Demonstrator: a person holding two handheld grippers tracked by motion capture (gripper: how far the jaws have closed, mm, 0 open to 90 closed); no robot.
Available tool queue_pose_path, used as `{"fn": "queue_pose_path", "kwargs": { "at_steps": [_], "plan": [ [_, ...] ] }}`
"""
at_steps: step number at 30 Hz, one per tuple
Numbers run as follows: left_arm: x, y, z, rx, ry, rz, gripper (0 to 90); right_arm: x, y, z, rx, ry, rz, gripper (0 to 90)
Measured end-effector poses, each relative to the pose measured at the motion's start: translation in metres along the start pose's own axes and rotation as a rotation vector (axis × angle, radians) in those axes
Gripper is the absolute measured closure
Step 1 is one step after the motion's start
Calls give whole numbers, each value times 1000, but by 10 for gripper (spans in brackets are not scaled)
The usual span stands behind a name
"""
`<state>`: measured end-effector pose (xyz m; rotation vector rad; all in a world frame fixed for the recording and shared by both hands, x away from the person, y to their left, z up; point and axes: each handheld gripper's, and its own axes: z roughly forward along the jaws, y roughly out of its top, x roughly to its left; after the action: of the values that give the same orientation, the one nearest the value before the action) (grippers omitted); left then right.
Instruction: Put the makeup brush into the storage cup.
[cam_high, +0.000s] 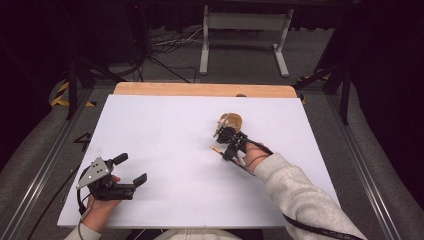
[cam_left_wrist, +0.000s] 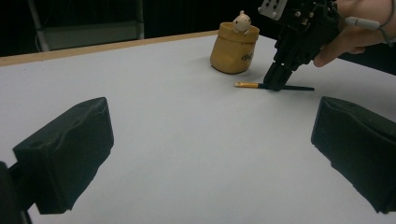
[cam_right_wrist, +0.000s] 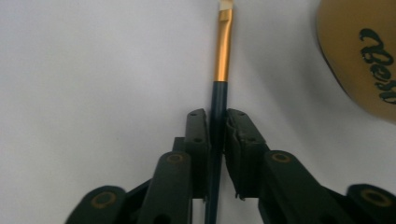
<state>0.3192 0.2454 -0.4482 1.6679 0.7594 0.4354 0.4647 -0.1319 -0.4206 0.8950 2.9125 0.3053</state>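
Observation:
A thin paintbrush (cam_left_wrist: 250, 85) with a dark handle and a gold ferrule (cam_right_wrist: 222, 51) lies on the white tabletop (cam_high: 165, 135). My right gripper (cam_right_wrist: 216, 130) is shut on its handle, with the jaws pointing down at the table (cam_left_wrist: 274, 85). In the high view that gripper (cam_high: 229, 154) is right of centre, and the brush tip (cam_high: 216, 148) pokes out to its left. Just behind it stands a small yellow-brown pot (cam_high: 231, 120), which has a pale figure on its rim (cam_left_wrist: 242, 21). My left gripper (cam_high: 131, 169) rests open near the front left with nothing between its fingers (cam_left_wrist: 70, 149).
A strip of bare wooden table edge (cam_high: 200, 89) runs along the back. Beyond it on the floor are a white metal stand (cam_high: 245, 30) and loose cables (cam_high: 165, 45). The pot's side (cam_right_wrist: 369, 46) is close to the right of the brush.

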Motion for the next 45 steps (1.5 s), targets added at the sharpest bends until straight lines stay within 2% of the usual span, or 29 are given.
{"fn": "queue_pose_path", "kwargs": {
  "at_steps": [13,18,22,24,36,38,40,41,45],
  "plan": [
    [0,0,0,-3,0,-4,1,1,0,-3,-10,7,-18,831],
    [0,0,0,-2,-1,-3,1,4,-2,-12,-56,16,-23,832],
    [0,0,1,0,-2,-3,0,4,-4,-24,-115,15,-29,832],
    [0,0,0,2,-2,-3,1,4,-4,-27,-125,18,-30,832],
    [0,0,1,3,-3,-4,1,4,-15,-60,-352,26,-55,832],
    [0,0,1,3,-3,-3,1,4,-16,-62,-370,28,-55,832],
    [0,0,1,3,-3,-3,1,2,-19,-68,-437,31,-46,832],
    [0,0,1,3,-3,-3,1,2,-19,-68,-437,31,-46,832],
    [0,0,1,1,-2,-6,1,1,-27,-77,-550,29,-25,832]
  ]
}}
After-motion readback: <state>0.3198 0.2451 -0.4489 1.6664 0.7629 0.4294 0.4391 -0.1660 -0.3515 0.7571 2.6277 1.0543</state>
